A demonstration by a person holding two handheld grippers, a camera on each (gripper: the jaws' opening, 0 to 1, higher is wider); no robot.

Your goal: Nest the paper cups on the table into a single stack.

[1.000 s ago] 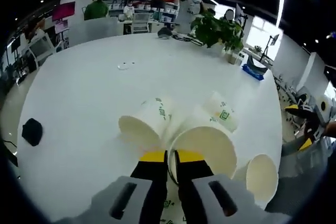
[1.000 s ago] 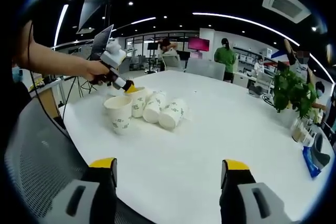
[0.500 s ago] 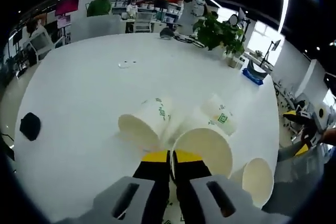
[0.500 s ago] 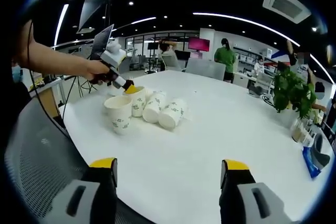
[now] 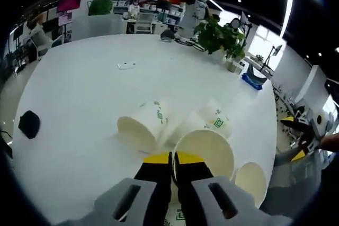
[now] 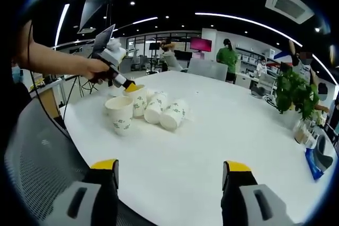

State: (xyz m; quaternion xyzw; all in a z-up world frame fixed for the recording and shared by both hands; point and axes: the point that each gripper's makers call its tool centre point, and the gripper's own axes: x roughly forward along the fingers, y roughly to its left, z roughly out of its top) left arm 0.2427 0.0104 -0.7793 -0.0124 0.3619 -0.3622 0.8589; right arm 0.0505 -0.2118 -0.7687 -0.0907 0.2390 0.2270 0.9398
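Four paper cups in a close cluster on the table (image 6: 222, 130), near its edge. Two standing: upright cup (image 6: 119, 114) in front, gripped cup (image 6: 139, 99) just behind. Two lying cups (image 6: 164, 110) beside them.

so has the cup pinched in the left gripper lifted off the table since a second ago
Yes, slightly. In the right gripper view the held cup and left gripper sit a bit higher against the upright cup beside them.

Four white paper cups with green print cluster on my table. One cup (image 5: 204, 152) stands upright beside another (image 5: 251, 181). Two (image 6: 155, 107) (image 6: 173, 115) lie tipped over.
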